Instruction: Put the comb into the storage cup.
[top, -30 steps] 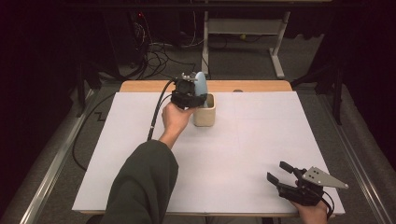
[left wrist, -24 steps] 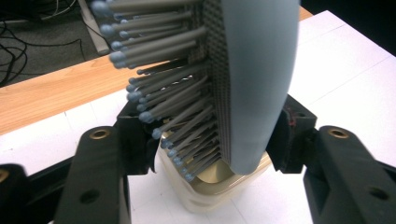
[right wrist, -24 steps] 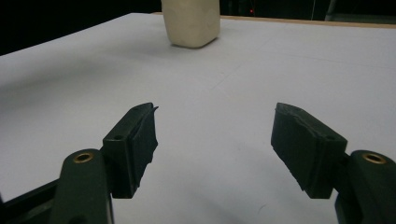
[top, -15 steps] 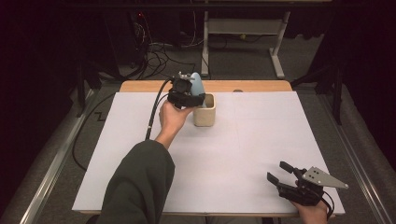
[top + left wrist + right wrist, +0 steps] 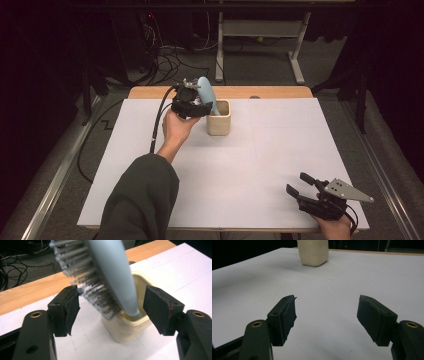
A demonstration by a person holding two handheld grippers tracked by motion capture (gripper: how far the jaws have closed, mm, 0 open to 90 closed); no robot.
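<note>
A pale blue hairbrush [image 5: 205, 92] stands handle-down in a cream cup [image 5: 218, 122] at the back of the white table, leaning left over the rim. My left gripper [image 5: 200, 106] is just left of the cup. In the left gripper view its jaws are spread on either side of the hairbrush [image 5: 112, 272], the left pad close to the bristles, and the cup [image 5: 130, 327] sits below. At the front right corner my right gripper [image 5: 297, 183] is open with nothing between its jaws [image 5: 327, 315], and it faces the distant cup [image 5: 313, 252].
A white sheet [image 5: 260, 165] covers the table, with a wooden strip [image 5: 270, 92] along the far edge. The left gripper's black cable [image 5: 156, 125] trails over the left part of the sheet. Dark floor, cables and a metal stand lie beyond.
My left gripper has drawn back left from above the cup and its jaws have parted. The hairbrush now rests in the cup. The right gripper has not moved.
</note>
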